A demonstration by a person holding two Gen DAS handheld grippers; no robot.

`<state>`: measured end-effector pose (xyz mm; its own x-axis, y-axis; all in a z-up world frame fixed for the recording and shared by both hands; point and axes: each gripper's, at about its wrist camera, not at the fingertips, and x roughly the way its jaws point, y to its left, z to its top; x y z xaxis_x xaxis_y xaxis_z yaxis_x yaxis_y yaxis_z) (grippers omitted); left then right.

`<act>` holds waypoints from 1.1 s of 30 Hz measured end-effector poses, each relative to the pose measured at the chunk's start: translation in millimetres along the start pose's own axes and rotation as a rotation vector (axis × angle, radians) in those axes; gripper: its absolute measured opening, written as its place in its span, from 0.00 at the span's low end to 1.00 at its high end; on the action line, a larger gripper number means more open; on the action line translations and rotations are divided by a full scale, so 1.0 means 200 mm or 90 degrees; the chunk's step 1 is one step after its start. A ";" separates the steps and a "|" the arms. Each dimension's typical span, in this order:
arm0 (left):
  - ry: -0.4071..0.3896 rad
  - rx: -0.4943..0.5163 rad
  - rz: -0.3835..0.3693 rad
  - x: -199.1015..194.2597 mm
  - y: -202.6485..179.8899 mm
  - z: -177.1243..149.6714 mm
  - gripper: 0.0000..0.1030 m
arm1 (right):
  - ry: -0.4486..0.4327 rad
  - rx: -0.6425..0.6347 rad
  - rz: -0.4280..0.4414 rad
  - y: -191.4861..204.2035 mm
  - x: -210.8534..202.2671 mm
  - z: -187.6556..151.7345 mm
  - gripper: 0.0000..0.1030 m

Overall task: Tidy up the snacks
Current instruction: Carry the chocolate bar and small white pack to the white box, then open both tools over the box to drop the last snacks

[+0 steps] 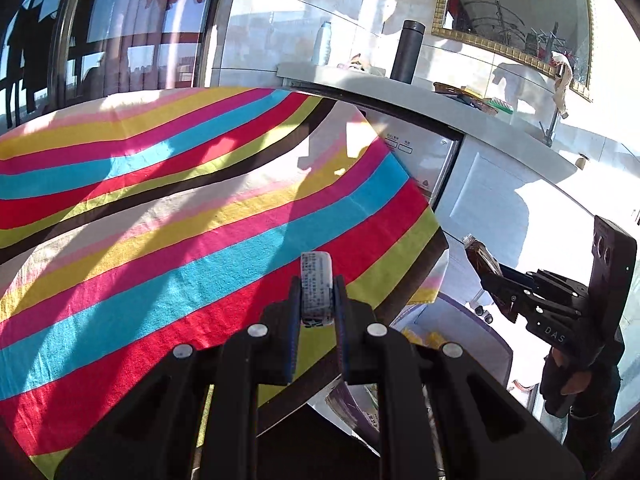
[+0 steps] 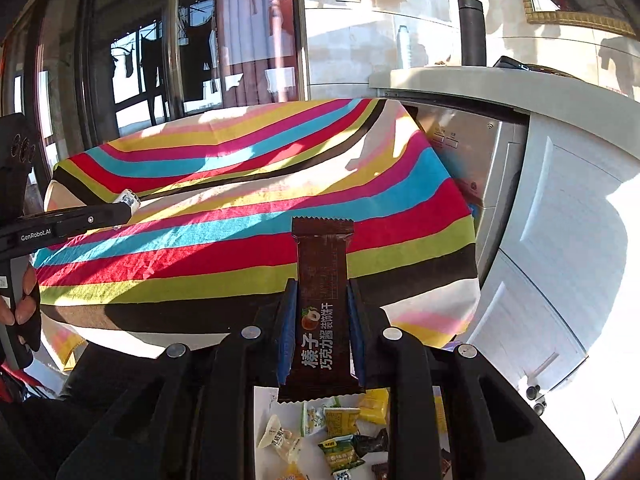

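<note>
A white packet (image 1: 317, 288) is clamped in the left gripper (image 1: 317, 300) jaws, a brown bar (image 2: 323, 308) in the right gripper (image 2: 323, 312), both above the striped bench (image 1: 160, 208). Either could be dropped if pinched loosely; the bar could be crushed.

white printed packet (image 1: 316, 289): edge-on | brown chocolate bar (image 2: 322, 312): lengthwise, label up

We hold our left gripper (image 1: 317, 300) forward with its jaws clamped together on a small white packet (image 1: 316, 288). Our right gripper (image 2: 322, 320) is held level beside it, jaws pressed against a long brown snack bar (image 2: 323, 308) standing upright between them.
</note>
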<state>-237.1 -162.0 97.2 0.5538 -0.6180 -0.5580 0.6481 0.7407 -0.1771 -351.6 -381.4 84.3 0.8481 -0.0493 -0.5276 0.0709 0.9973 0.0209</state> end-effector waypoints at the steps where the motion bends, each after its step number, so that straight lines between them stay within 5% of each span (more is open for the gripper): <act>1: 0.004 0.016 -0.012 0.01 -0.06 0.00 0.14 | -0.001 0.008 -0.010 -0.03 -0.02 -0.02 0.23; 15: 0.110 0.209 -0.183 0.28 -0.84 -0.17 0.14 | 0.044 0.094 -0.080 -0.28 -0.12 -0.32 0.23; 26: 0.189 0.253 -0.239 0.49 -1.04 -0.34 0.14 | 0.069 0.192 -0.137 -0.50 -0.17 -0.50 0.23; 33: 0.228 0.250 -0.241 0.61 -1.02 -0.44 0.14 | 0.102 0.196 -0.115 -0.46 -0.08 -0.54 0.23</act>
<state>-347.7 -366.2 -5.3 0.0856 -0.6411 -0.7627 0.9443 0.2963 -0.1430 -428.7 -467.3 -0.7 0.7162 -0.1885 -0.6720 0.3866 0.9088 0.1571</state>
